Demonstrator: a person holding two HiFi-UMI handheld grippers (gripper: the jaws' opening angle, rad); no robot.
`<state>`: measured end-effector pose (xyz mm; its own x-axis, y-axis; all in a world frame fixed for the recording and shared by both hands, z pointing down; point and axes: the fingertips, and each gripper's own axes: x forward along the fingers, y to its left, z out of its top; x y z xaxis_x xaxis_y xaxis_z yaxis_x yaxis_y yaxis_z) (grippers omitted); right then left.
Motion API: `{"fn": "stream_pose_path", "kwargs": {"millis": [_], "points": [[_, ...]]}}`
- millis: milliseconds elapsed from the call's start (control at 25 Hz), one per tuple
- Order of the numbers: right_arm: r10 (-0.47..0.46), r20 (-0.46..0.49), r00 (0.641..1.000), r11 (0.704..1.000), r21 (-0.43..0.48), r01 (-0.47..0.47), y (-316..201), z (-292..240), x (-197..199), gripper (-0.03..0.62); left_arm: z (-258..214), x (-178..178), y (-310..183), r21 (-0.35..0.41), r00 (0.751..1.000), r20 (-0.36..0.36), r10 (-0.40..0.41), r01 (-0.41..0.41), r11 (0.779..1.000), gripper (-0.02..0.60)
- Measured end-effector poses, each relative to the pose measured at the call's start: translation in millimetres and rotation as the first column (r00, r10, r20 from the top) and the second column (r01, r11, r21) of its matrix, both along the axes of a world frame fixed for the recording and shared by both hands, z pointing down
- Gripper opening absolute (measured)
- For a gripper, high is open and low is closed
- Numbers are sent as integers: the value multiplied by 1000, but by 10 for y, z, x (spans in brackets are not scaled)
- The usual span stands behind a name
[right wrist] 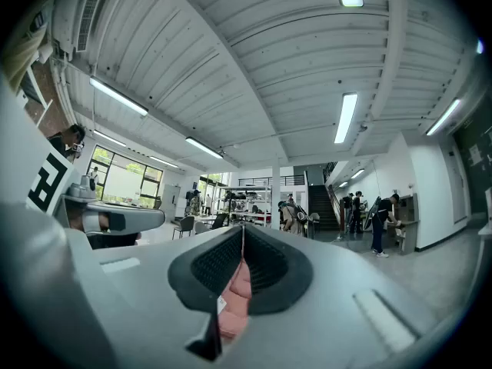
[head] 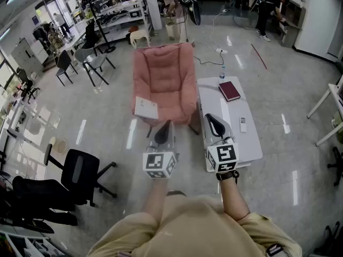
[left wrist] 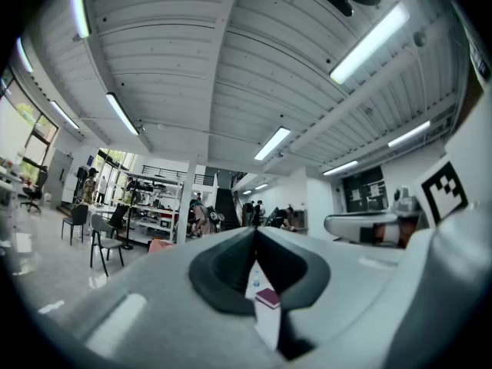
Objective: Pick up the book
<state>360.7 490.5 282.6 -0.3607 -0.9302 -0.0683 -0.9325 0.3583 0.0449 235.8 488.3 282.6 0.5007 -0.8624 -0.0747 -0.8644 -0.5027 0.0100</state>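
A dark red book (head: 229,90) lies at the far end of a white table (head: 252,143). The left gripper view shows the same book (left wrist: 267,297) through the slot under its jaws. My left gripper (head: 166,124) is shut and empty, held level in front of a pink padded chair (head: 161,74). My right gripper (head: 208,117) is also shut and empty, hovering above the table's near half, well short of the book. In the left gripper view the left gripper (left wrist: 255,234) has its jaws pressed together. In the right gripper view the right gripper (right wrist: 243,232) is closed the same way, and the pink chair (right wrist: 234,294) shows below.
A white booklet (head: 146,107) rests on the chair seat. A white remote (head: 243,124) and a small bottle (head: 222,73) are on the table. A black office chair (head: 80,178) stands to my left, grey chairs (head: 95,63) further back. A person (head: 266,12) stands far right.
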Motion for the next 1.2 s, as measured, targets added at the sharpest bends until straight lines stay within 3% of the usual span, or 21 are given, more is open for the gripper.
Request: {"fn": "stream_pose_path", "kwargs": {"millis": [320, 560, 920, 1200], "points": [[-17, 43, 999, 999, -45, 19, -143, 169, 59, 8, 104, 40, -86, -40, 1000, 21, -17, 18, 999, 3], [3, 55, 999, 994, -113, 3, -609, 584, 60, 8, 504, 31, -523, -87, 1000, 11, -16, 17, 996, 2], [-1, 24, 1000, 980, -199, 6, -2139, 901, -350, 8, 668, -371, -2151, -130, 999, -35, -7, 2, 992, 3], [-14, 0, 1000, 967, -255, 14, -3398, 1044, -750, 8, 741, -652, -3516, -148, 1000, -17, 7, -9, 989, 3]]}}
